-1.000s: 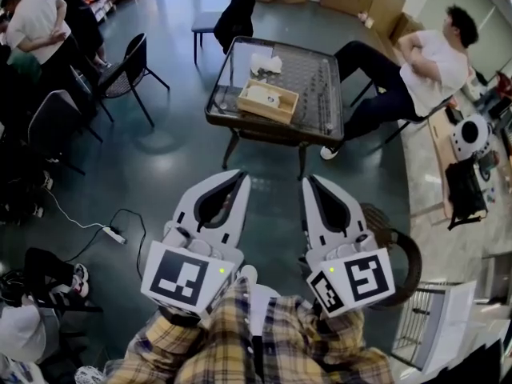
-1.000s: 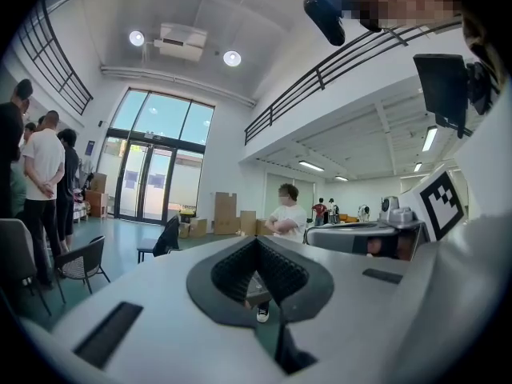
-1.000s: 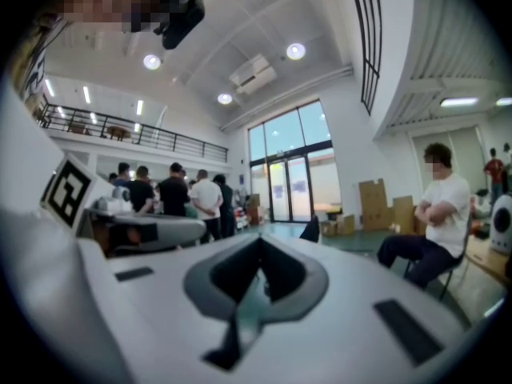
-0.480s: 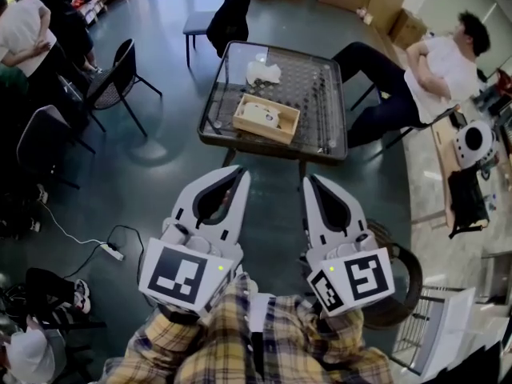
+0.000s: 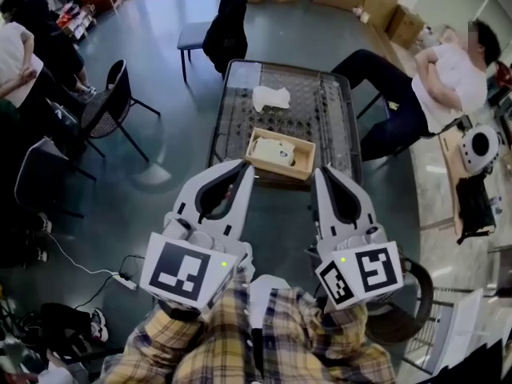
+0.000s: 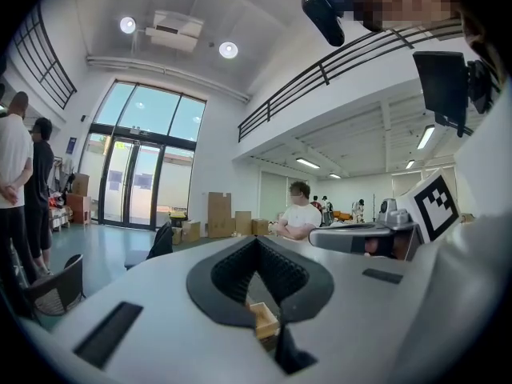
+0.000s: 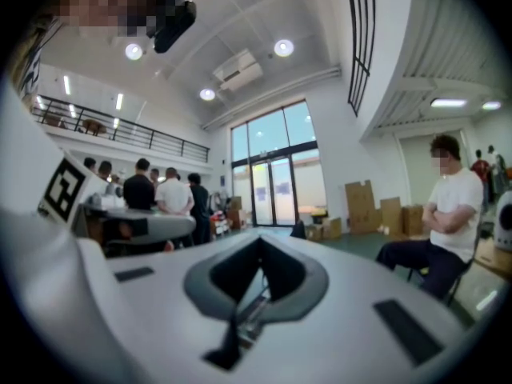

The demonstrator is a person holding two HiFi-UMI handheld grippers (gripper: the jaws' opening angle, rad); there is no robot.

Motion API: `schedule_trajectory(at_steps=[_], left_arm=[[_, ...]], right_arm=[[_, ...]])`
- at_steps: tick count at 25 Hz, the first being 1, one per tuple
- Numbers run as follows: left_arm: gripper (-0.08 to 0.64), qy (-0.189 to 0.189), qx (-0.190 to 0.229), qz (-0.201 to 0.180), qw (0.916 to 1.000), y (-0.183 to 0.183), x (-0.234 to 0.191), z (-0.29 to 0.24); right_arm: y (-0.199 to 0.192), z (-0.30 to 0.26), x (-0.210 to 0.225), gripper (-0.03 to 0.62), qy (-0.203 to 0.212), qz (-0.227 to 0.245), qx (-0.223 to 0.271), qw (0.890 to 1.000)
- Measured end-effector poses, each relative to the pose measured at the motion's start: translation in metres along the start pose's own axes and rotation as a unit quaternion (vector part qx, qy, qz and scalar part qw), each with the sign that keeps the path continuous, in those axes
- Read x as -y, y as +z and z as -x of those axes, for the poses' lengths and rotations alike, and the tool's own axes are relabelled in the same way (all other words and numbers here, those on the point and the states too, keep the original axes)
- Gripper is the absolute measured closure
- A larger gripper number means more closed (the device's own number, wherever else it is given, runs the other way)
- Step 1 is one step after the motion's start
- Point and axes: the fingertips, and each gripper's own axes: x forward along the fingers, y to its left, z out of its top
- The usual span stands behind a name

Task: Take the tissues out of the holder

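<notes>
**A:** Head view first. Where is the holder?

**B:** The holder (image 5: 276, 169) sits on the near half of the table (image 5: 350, 134), with white tissues (image 5: 278, 152) lying in it. One loose tissue (image 5: 270, 97) lies farther back on the table, apart from the holder.

**A:** And the grippers?

**B:** The left gripper (image 5: 238, 170) and right gripper (image 5: 324, 173) hang side by side above the floor, pointing at the table. The holder shows between their tips, and neither touches it. A person (image 5: 436, 78) sits to the table's right.

**A:** Left gripper view?

**B:** The left gripper (image 6: 258, 242) has its jaws pressed together with nothing between them. A corner of the holder (image 6: 262, 318) shows through the notch below the tips, farther off. The right gripper (image 6: 360, 237) shows at the right, and the seated person (image 6: 302, 217) is beyond it.

**A:** Right gripper view?

**B:** The right gripper (image 7: 260, 242) also has its jaws together and empty. Through the notch I see a blurred strip of the table (image 7: 250, 314). The holder cannot be made out here. The left gripper (image 7: 148, 229) shows at the left, and the person (image 7: 444, 222) sits at the right with arms folded.
</notes>
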Motion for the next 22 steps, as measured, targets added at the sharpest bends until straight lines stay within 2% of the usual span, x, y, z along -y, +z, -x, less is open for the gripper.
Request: schedule_trajectory(at_steps=[12, 22], left_arm=[[0.552, -0.032, -0.041, 0.028, 0.9982, -0.021, -0.051, -0.06], [0.552, -0.025, -0.052, 0.04, 0.9976, -0.032, -0.074, -0.142]], right_arm=[[-0.02, -0.058, 0.033, 0.584, -0.052, -0.021, -0.041, 0.998], [-0.029, -0.124, 0.089, 0.584, -0.034, -0.027, -0.063, 0.997]])
